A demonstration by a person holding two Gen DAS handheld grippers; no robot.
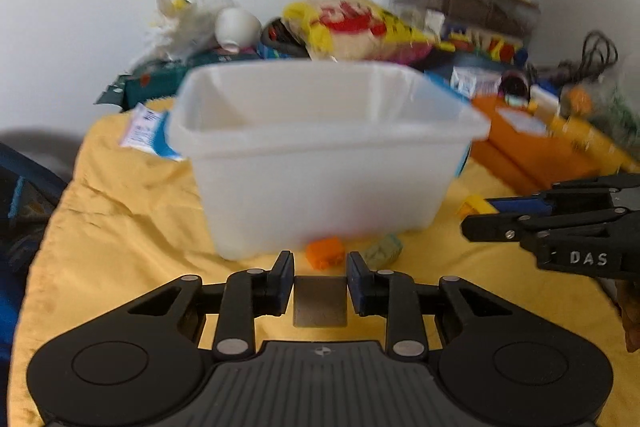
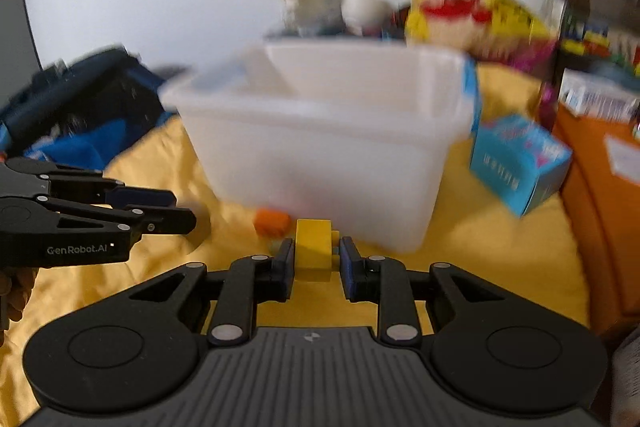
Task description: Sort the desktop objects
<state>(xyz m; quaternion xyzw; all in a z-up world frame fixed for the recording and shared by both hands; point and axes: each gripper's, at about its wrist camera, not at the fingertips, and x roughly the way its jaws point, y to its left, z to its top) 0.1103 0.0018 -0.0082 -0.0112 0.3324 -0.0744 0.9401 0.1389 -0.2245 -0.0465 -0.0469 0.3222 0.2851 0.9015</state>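
right gripper [image 2: 316, 255] is clenched on the yellow block [image 2: 314, 247]; left gripper [image 1: 320, 277] grips a grey tile [image 1: 319, 301]. white bin [image 2: 320, 163] sits at 12 o'clock, so lift clear over the rim before letting go.

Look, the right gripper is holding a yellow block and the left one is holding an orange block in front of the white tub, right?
Not quite. The left gripper holds a flat grey piece, not the orange block, which lies on the yellow cloth ahead of it; the left wrist view shows this. The rest is right: the right gripper has the yellow block, in front of the white tub.
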